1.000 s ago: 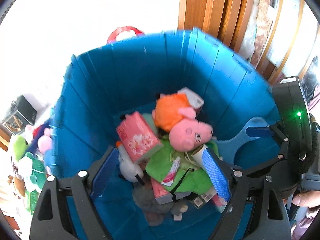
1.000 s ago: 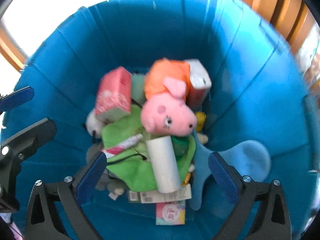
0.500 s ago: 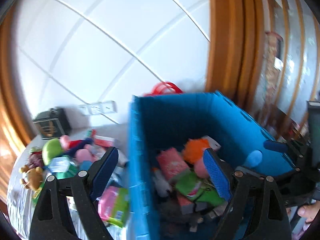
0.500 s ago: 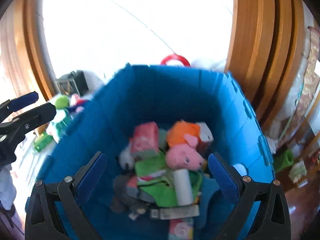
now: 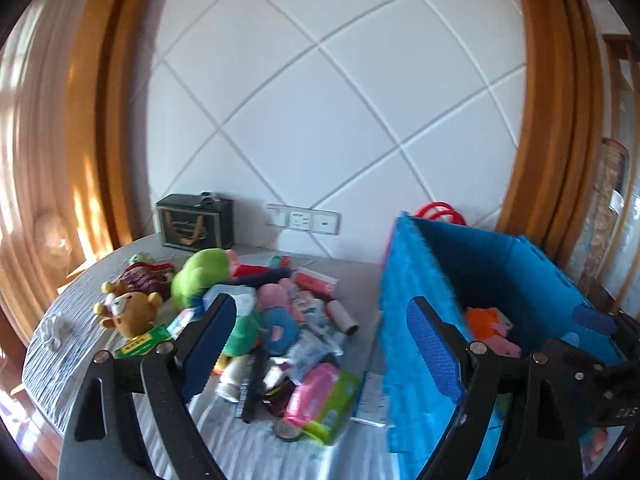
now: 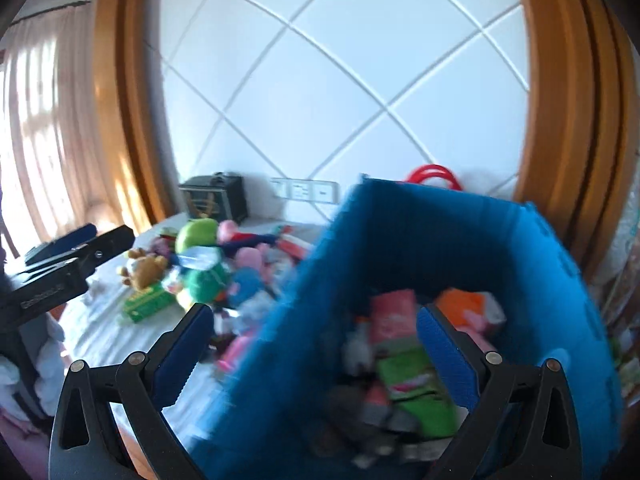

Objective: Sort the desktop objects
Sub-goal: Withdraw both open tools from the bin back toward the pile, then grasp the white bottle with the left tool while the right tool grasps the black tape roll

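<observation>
A blue bin (image 5: pixel 404 320) stands on the right of the table and holds a pig plush (image 5: pixel 490 326), a pink tissue pack (image 6: pixel 394 320) and other items. A pile of toys and packs lies left of it: a green plush (image 5: pixel 200 276), a brown bear (image 5: pixel 130 310), a pink and green pack (image 5: pixel 320 402). My left gripper (image 5: pixel 320 344) is open and empty above the pile and the bin's left wall. My right gripper (image 6: pixel 316 352) is open and empty over the bin's (image 6: pixel 280 360) left wall.
A dark box (image 5: pixel 196 226) stands against the white wall at the back, beside wall sockets (image 5: pixel 304 220). The table (image 5: pixel 68 356) has a grey cloth. A red handle (image 5: pixel 440 210) shows behind the bin. Wooden frames flank the wall.
Both grippers have risen out of the bin and swung left. The views went from the bin's inside to the table pile and the wall. Both stayed open and empty.
</observation>
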A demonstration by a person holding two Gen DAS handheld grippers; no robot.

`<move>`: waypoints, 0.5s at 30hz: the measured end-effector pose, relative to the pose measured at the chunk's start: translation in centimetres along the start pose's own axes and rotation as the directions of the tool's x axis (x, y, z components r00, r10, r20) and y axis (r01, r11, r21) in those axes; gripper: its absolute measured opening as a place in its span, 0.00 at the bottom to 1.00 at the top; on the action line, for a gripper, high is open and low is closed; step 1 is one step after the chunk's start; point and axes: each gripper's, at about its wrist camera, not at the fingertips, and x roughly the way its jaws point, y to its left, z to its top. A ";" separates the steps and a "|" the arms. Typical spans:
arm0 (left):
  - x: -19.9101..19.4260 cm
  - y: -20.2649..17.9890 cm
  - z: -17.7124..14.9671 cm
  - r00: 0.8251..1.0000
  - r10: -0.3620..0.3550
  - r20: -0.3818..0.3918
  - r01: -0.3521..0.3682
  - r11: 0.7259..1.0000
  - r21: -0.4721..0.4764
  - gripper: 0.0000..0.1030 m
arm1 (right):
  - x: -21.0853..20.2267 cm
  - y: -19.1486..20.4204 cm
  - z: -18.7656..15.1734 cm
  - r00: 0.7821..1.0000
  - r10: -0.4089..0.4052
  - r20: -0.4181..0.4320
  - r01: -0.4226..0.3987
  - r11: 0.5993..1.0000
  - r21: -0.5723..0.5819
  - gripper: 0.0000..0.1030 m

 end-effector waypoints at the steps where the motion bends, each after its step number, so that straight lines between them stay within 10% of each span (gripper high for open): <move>1: 0.2 1.7 -0.1 1.000 0.011 -0.004 -0.011 1.000 -0.010 0.85 | 0.4 1.4 0.1 1.000 0.008 0.001 -0.008 1.000 -0.007 1.00; 15: 9.3 21.7 -4.0 0.977 0.065 -0.202 -0.053 0.997 0.065 0.85 | 12.2 17.5 -1.1 0.990 -0.022 -0.140 0.036 0.995 0.096 1.00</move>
